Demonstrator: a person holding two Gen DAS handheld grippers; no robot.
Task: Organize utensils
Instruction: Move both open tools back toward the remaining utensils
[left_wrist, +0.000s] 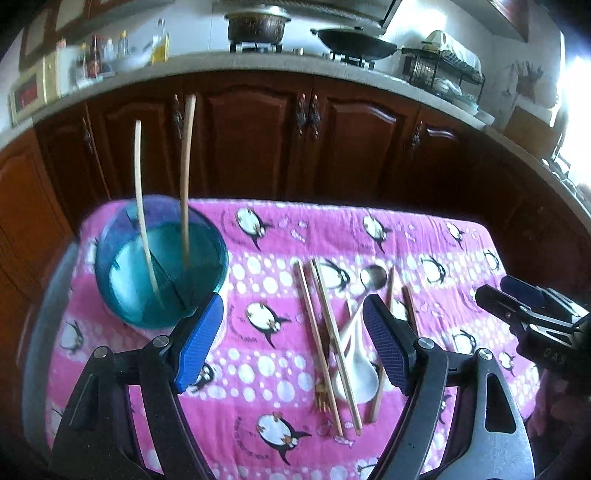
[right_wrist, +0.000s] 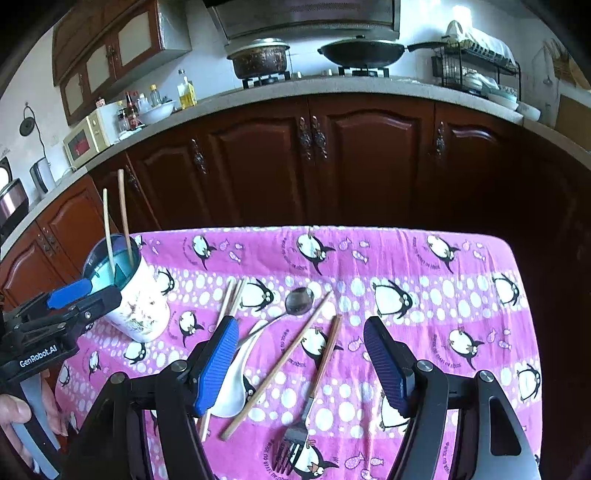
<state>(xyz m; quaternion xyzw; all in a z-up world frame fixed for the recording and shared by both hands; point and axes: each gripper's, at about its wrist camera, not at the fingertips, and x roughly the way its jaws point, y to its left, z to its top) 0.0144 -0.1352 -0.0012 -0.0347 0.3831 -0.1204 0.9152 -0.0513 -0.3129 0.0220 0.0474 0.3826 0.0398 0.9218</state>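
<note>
Both jaws apart, nothing clamped: your left gripper (left_wrist: 293, 345) near cup (left_wrist: 162, 266), your right gripper (right_wrist: 301, 363) above pile. 2 chopsticks (left_wrist: 184, 173) stand in cup at cloth's (right_wrist: 424, 258) left. Loose chopsticks (right_wrist: 277, 369), spoon (right_wrist: 299, 300), white spoon (right_wrist: 236, 384), fork (right_wrist: 295, 439) lie mid-cloth.

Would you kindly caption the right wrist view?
Open right gripper hovers over chopsticks, spoons and fork; two chopsticks stand in the holder.
</note>
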